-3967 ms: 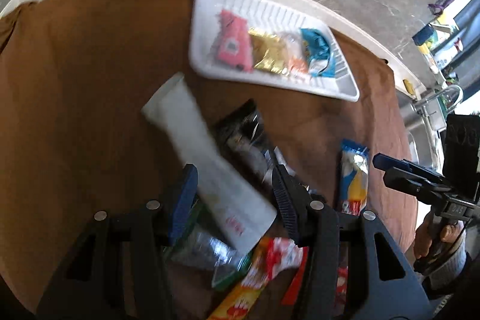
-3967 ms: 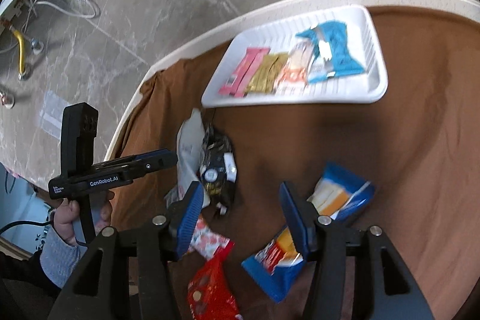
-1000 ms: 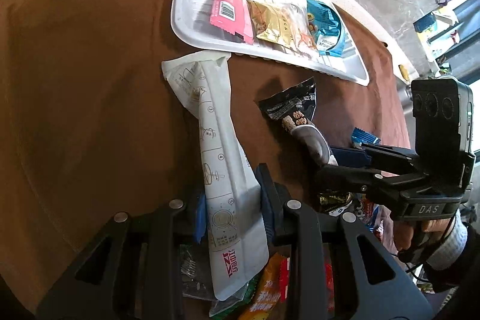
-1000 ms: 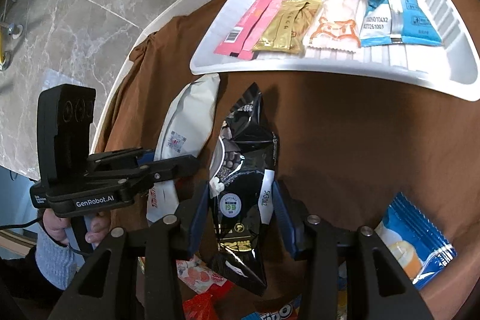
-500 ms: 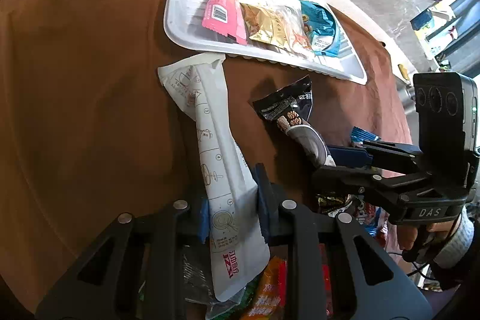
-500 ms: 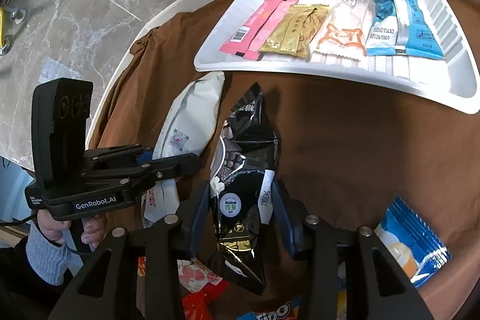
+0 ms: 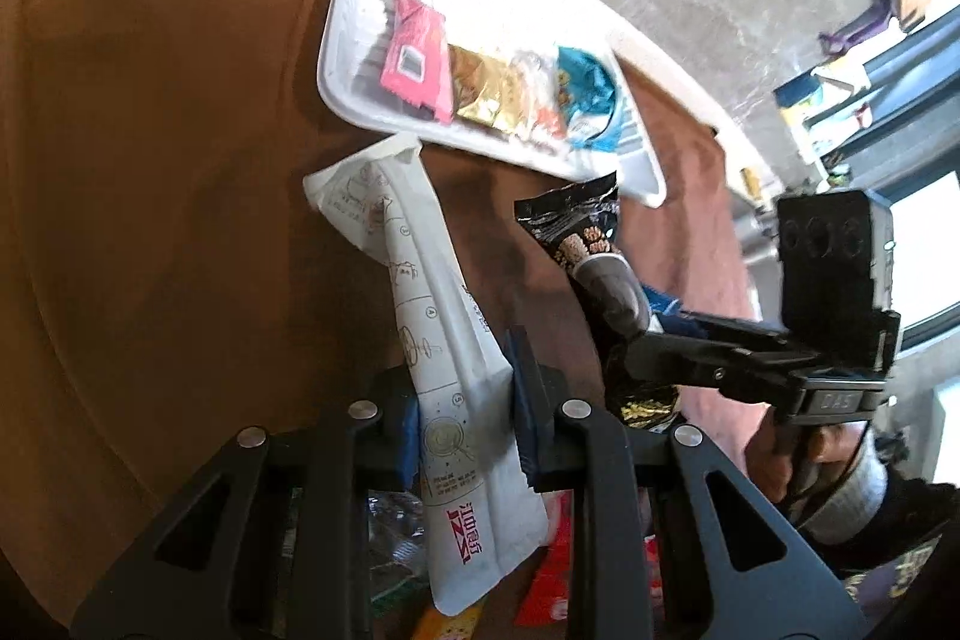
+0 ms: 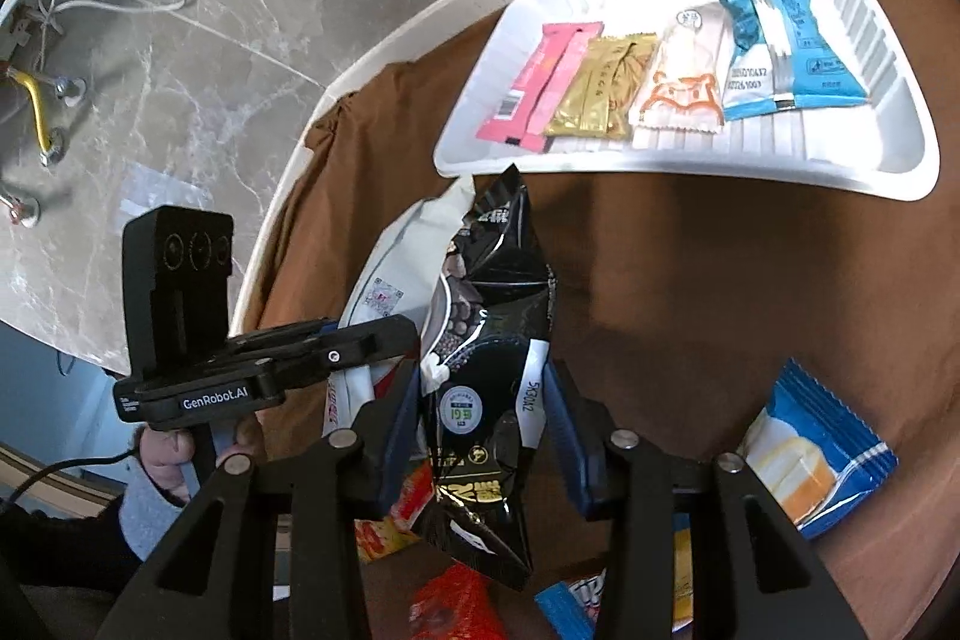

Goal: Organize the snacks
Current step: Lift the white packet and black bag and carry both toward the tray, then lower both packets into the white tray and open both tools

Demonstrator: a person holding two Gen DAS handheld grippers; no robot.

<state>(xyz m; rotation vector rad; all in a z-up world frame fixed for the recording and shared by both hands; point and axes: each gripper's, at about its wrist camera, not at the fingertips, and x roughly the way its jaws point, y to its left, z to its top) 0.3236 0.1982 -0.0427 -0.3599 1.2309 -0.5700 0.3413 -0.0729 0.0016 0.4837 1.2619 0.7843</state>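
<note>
My left gripper (image 7: pixel 465 415) is shut on a long white snack packet (image 7: pixel 432 316), held off the brown cloth. My right gripper (image 8: pixel 483 424) is shut on a black snack bag (image 8: pixel 492 340), also lifted. Each gripper shows in the other's view: the right gripper (image 7: pixel 654 334) with the black snack bag (image 7: pixel 579 229), and the left gripper (image 8: pixel 336 334) with the white packet (image 8: pixel 390 274). A white tray (image 8: pixel 840 160) at the table's far side holds a pink, a gold, a white-orange and a blue packet in a row. The white tray (image 7: pixel 360 16) also shows in the left wrist view.
A blue-and-white snack bag (image 8: pixel 810 454) lies on the brown cloth at the right. Red and orange packets (image 8: pixel 456 604) lie in a pile under the grippers. A person's hand (image 8: pixel 168 454) holds the left gripper's handle. Beyond the round table's white rim (image 8: pixel 360 64) is marble floor.
Both grippers have risen with their packets, the white one and the black one, lifting them off the cloth. The tray now looks farther off in both views.
</note>
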